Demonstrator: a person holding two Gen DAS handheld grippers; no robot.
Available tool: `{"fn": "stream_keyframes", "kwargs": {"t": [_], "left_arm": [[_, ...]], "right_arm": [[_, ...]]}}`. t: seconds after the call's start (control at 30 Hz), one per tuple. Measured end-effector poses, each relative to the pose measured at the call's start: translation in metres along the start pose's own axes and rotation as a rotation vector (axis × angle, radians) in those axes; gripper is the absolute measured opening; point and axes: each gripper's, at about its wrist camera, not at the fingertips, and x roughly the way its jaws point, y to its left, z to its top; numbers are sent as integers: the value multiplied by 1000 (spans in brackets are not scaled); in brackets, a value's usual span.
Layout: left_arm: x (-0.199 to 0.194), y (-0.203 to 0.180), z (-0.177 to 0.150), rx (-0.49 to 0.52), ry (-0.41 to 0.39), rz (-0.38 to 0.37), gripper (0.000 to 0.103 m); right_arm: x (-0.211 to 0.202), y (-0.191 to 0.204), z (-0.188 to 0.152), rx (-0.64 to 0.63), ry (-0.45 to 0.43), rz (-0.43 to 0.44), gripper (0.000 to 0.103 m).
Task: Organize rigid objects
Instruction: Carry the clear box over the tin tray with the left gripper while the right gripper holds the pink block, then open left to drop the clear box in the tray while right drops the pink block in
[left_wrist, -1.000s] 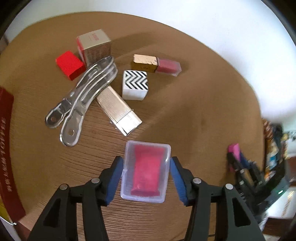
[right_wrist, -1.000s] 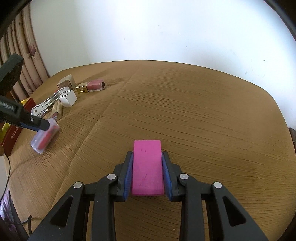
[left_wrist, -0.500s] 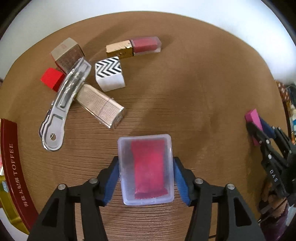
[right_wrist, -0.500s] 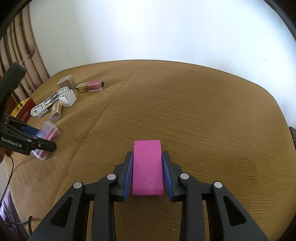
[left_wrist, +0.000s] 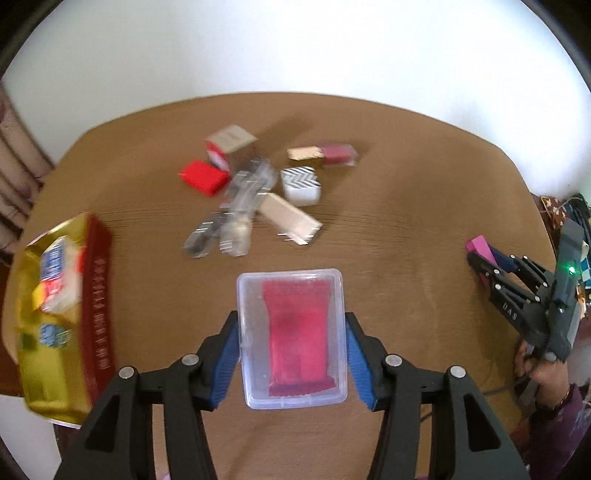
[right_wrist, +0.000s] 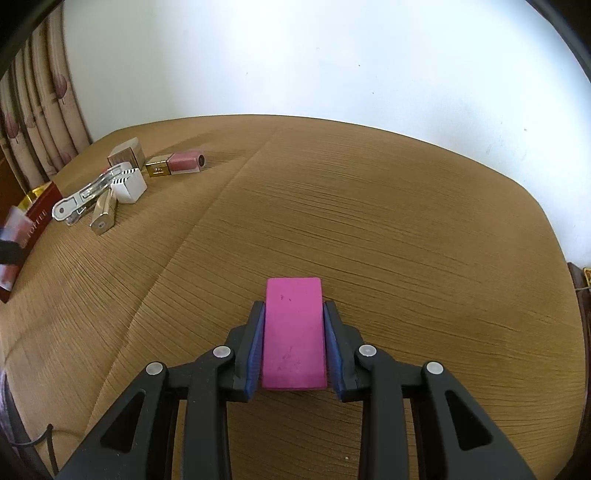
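Two grippers, both loaded. Your left gripper (left_wrist: 291, 354) has its blue pads pinching the long sides of a clear plastic box (left_wrist: 291, 338) w/ a red packet inside; box is off the table (left_wrist: 388, 229), over its near edge. Your right gripper (right_wrist: 294, 345) is clamped on a pink block (right_wrist: 294, 332), pads pressed flat on both sides, held above the table's near-right part.

Rest of the items sit clustered toward the far-left corner of the table: a beige carton (left_wrist: 231, 142) farthest back, a red block (left_wrist: 203, 177) just beside it, metal tongs (right_wrist: 88, 192) lying across the middle of the group, a zigzag-patterned white cube (left_wrist: 301, 184) next to the tongs, a gold ribbed case (left_wrist: 290, 218) on the near side, partly under the tongs. A lip gloss w/ gold cap (right_wrist: 175, 164) lies flat, a bit apart toward the far edge. A red and gold toffee tin (left_wrist: 62, 314) sits at the left edge, lid off, wrapped sweets inside. Left view is motion-blurred, so fine detail in the cluster is hard to read.
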Motion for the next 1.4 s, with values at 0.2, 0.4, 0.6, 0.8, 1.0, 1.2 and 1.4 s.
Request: {"fn": "stream_keyframes", "kwargs": {"t": [0.2,0.4,0.6,0.8,1.0,1.2,1.4], "left_arm": [[-44,53,-16,-38,-71,97,54],[-59,128,-31,-142,-94,159,54],[-44,239,-44,-337,-25,126,54],[-20,291,-52,-393,46,72,54],[-12,289,-52,-346,32,94,55],[-20,305,-66,-402,1,150,55],[-16,320,-75,-424,-2,30,55]], "right_arm": [[-1,5,2,12,32,-39,27],[-8,12,-1,84,71,-12,27],[-21,32,2,147,83,70,27],[-48,89,25,97,39,191,27],[-70,170,61,-12,2,328,27],[-69,265,95,-87,27,520,27],[-32,366,117,-186,105,619,27]]}}
